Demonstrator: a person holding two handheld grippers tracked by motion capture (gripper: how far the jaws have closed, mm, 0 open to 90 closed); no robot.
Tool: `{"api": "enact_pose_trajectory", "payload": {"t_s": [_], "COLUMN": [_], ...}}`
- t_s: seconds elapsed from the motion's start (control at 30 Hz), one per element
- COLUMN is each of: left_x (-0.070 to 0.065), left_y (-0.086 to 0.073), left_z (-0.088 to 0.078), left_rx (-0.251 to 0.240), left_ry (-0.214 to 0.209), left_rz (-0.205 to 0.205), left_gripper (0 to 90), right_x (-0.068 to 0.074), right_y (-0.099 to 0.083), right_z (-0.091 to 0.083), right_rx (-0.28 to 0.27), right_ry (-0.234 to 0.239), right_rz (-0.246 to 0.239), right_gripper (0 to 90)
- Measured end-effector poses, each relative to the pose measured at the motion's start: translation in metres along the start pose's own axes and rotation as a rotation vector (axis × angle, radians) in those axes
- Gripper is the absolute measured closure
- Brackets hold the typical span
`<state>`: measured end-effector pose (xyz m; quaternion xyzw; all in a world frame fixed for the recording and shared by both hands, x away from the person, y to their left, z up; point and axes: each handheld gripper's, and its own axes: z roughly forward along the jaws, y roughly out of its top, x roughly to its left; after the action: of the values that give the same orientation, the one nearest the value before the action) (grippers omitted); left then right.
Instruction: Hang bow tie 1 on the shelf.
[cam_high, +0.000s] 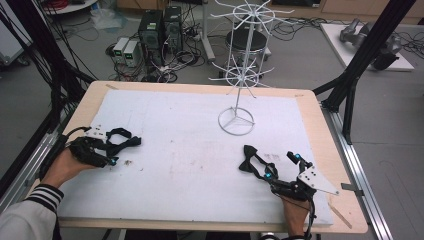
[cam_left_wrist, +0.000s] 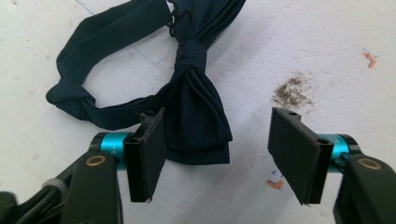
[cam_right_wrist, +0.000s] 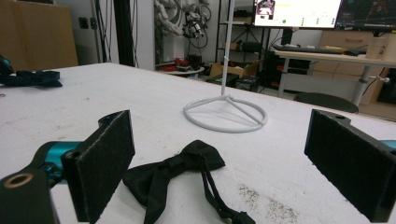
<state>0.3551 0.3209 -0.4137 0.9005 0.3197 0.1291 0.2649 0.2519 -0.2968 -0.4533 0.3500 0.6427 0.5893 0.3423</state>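
Our left tongs (cam_left_wrist: 217, 154) stand released over the navy bow tie (cam_left_wrist: 196, 112) at the left of the table (cam_high: 200, 150), one wing between their pads untouched, our right tongs (cam_right_wrist: 219, 163) gape wide before the black bow tie (cam_right_wrist: 173, 175), and behind stands the white wire rack (cam_high: 240, 65).

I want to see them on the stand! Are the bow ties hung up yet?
Not yet. The white stand has nothing hanging on it. The left gripper is open around one wing of the dark blue bow tie, not yet pinching it. The black bow tie lies flat before the open right gripper. Lifting and hanging both remain.
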Motion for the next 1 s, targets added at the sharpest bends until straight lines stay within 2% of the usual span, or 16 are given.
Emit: {"api": "enact_pose_trajectory", "payload": {"t_s": [0.17,0.33,0.47,0.5,0.53,0.6,0.8,0.9,1.0], "left_x": [0.002,0.004,0.006,0.006,0.007,0.007,0.010,0.011,0.010], "left_y": [0.001,0.001,0.000,0.000,0.000,0.001,0.000,0.000,0.001], "left_z": [0.003,0.004,0.006,0.006,0.007,0.008,0.007,0.006,0.006], "left_rx": [0.007,0.010,0.017,0.026,0.025,0.023,0.014,0.016,0.021], "left_ry": [0.021,0.014,-0.004,0.002,-0.001,0.006,0.011,0.024,0.032], "left_rz": [0.005,-0.017,-0.035,-0.042,-0.031,-0.036,-0.083,-0.081,-0.075], "left_gripper": [38.7,42.4,51.5,56.8,56.8,61.8,73.0,79.5,82.4], "right_x": [0.000,0.000,0.000,0.000,0.000,0.000,0.000,0.000,0.000], "right_y": [0.000,0.000,0.000,0.000,0.000,0.000,0.000,0.000,0.000], "right_z": [0.000,0.000,0.000,0.000,0.000,0.000,0.000,0.000,0.000], "right_rx": [-0.001,-0.001,-0.001,-0.001,-0.001,-0.001,-0.004,-0.002,-0.002], "right_ry": [0.000,0.000,0.000,0.000,0.000,0.001,0.002,0.000,0.001], "right_rz": [-0.003,-0.001,-0.003,-0.003,-0.003,-0.003,-0.008,-0.002,-0.004], "right_gripper": [7.6,7.7,7.6,7.7,7.7,7.6,7.6,7.7,7.7]}}
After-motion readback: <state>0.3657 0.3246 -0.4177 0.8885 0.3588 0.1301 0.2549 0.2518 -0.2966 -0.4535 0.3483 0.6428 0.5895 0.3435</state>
